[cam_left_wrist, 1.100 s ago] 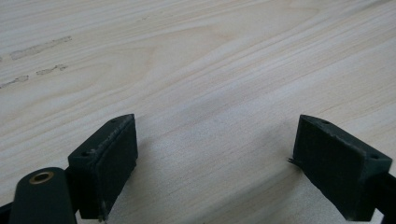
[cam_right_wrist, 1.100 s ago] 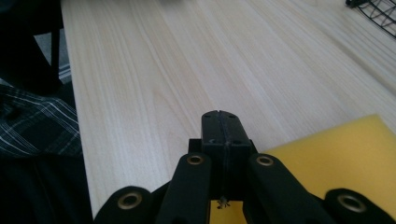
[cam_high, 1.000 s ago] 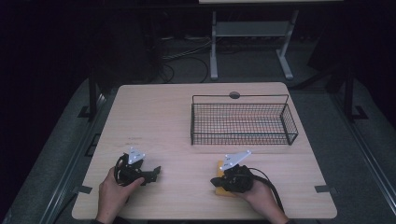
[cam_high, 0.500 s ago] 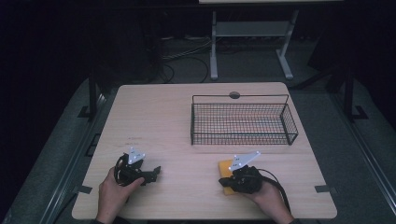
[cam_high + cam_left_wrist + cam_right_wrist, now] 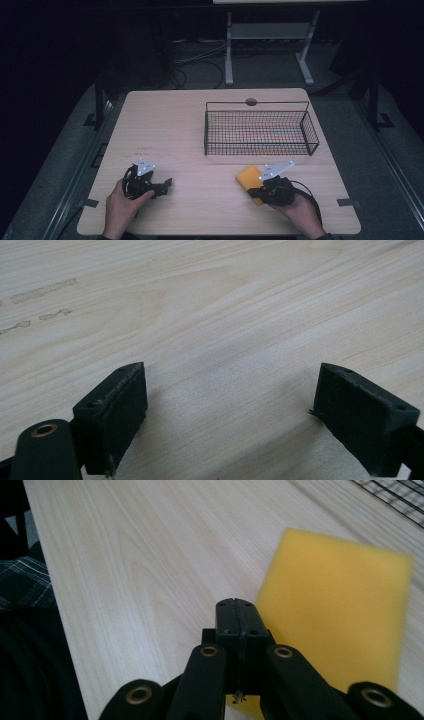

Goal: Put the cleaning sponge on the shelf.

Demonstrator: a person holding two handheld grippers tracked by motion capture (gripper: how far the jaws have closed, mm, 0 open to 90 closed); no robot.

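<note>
The yellow sponge (image 5: 335, 615) lies flat on the tabletop (image 5: 190, 125), near the basket (image 5: 260, 132). The right hand-held gripper (image 5: 235, 611) is closed and empty, just beside it. Open wide first, then pinch the sponge's edge. The left hand-held gripper (image 5: 240, 415) is open, empty.

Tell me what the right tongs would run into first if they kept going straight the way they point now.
Probably bare table: the right tongs, jaws shut, point along its surface, and the yellow sponge lies just beside that line. Depth is hard to judge.
</note>
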